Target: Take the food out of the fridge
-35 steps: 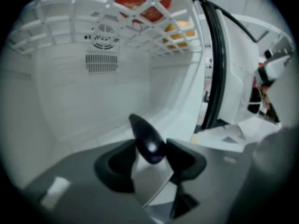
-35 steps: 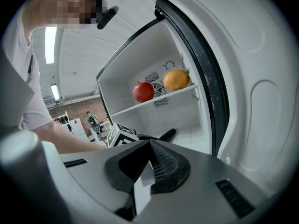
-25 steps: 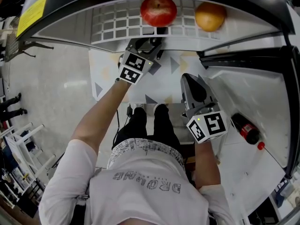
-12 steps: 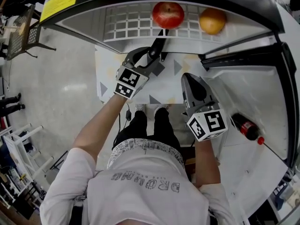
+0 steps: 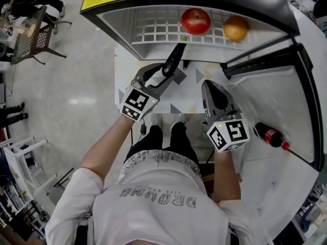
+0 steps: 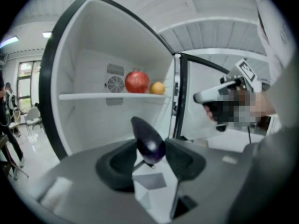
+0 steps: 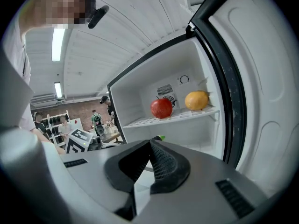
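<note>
A dark purple eggplant [image 5: 172, 60] with a green stem end is clamped between the jaws of my left gripper [image 5: 164, 71], just in front of the fridge's wire shelf [image 5: 153, 30]. In the left gripper view the eggplant [image 6: 148, 141] stands up between the two black pads. A red apple [image 5: 195, 20] and an orange [image 5: 235, 28] lie on that shelf, to the right of the eggplant. My right gripper [image 5: 213, 88] hangs lower and to the right, in front of the open fridge, jaws together and empty; its view shows the apple [image 7: 161, 108] and the orange [image 7: 196, 100].
The fridge door [image 5: 276, 101] stands open at the right with a cola bottle [image 5: 269, 136] in its rack. A patterned mat [image 5: 153, 93] lies on the floor under the grippers. A chair [image 5: 36, 34] stands at the upper left, a white rack [image 5: 23, 162] at the lower left.
My left gripper has drawn back from under the shelf edge and risen, bringing the eggplant into view. The right gripper rose slightly. Apple and orange stay on the shelf.
</note>
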Motion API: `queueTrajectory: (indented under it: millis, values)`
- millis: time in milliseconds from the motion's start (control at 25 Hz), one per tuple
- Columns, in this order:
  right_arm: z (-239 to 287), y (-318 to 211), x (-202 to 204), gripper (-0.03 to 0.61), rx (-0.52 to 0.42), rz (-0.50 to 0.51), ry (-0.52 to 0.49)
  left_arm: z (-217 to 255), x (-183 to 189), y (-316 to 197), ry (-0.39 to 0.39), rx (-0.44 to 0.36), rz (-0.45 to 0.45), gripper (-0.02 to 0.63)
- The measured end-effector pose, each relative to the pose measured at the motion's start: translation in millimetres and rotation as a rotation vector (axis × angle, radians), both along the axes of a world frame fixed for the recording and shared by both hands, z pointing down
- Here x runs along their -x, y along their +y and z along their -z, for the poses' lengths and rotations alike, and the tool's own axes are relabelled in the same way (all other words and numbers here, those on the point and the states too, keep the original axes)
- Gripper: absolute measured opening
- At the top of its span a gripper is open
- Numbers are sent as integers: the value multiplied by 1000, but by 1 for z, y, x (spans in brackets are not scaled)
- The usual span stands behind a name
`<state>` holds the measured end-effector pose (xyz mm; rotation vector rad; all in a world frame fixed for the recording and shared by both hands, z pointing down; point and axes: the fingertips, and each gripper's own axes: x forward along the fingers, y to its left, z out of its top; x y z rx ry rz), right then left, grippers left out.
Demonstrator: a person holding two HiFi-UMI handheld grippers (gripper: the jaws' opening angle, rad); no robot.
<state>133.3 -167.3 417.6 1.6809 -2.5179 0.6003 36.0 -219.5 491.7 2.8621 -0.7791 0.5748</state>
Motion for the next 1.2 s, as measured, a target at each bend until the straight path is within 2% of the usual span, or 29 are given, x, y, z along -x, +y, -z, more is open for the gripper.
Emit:
queueTrajectory:
  millis: [400,720,1200]
  values:
    - [21,17,20,2,-32,-32,23,35,38,32,53,-32,-8,192]
    - [39,30,23,2,-57,-82,52,66,55,54,107,-70,-38,192]
    - [62,30,28,2,-95,-103,78,106,75,58,153,-129,-38,192]
